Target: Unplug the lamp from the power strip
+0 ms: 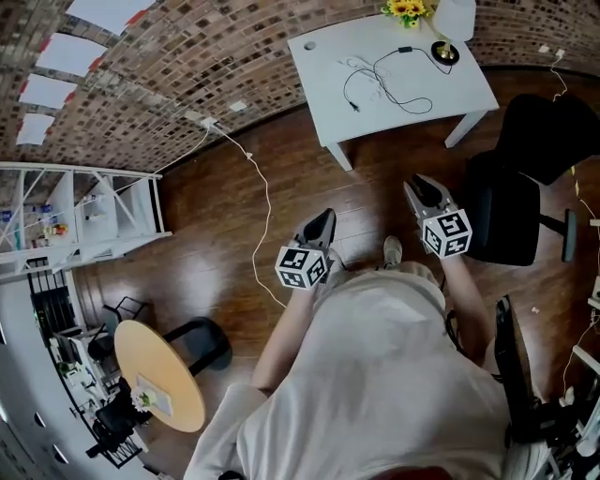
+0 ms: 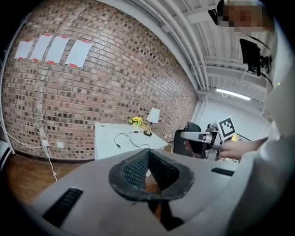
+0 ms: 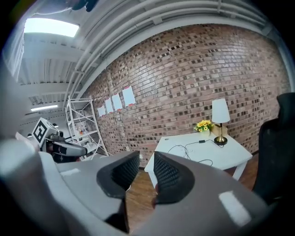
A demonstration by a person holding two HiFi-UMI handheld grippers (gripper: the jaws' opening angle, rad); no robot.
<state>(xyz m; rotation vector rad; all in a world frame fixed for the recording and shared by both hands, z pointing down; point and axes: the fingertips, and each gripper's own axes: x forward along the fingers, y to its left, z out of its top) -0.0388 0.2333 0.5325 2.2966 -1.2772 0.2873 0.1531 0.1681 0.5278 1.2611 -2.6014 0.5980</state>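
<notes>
The lamp (image 1: pixel 454 21) with a white shade stands at the far right corner of the white table (image 1: pixel 323 80), also seen in the left gripper view (image 2: pixel 153 117) and the right gripper view (image 3: pixel 220 112). Its black cord (image 1: pixel 386 86) lies in loops on the tabletop. A white socket block (image 1: pixel 201 119) sits at the foot of the brick wall, with a white cable (image 1: pixel 266 211) trailing over the floor. My left gripper (image 1: pixel 328 216) (image 2: pixel 148 154) is held in the air well short of the table, its pads touching, with nothing held. My right gripper (image 1: pixel 415 183) (image 3: pixel 146 159) hangs beside it with a narrow empty gap.
A black office chair (image 1: pixel 511 220) stands right of my right gripper. Yellow flowers (image 1: pixel 405 9) sit beside the lamp. A white metal shelf rack (image 1: pixel 84 211) stands at the left, and a round wooden table (image 1: pixel 159 375) at the lower left. The floor is dark wood.
</notes>
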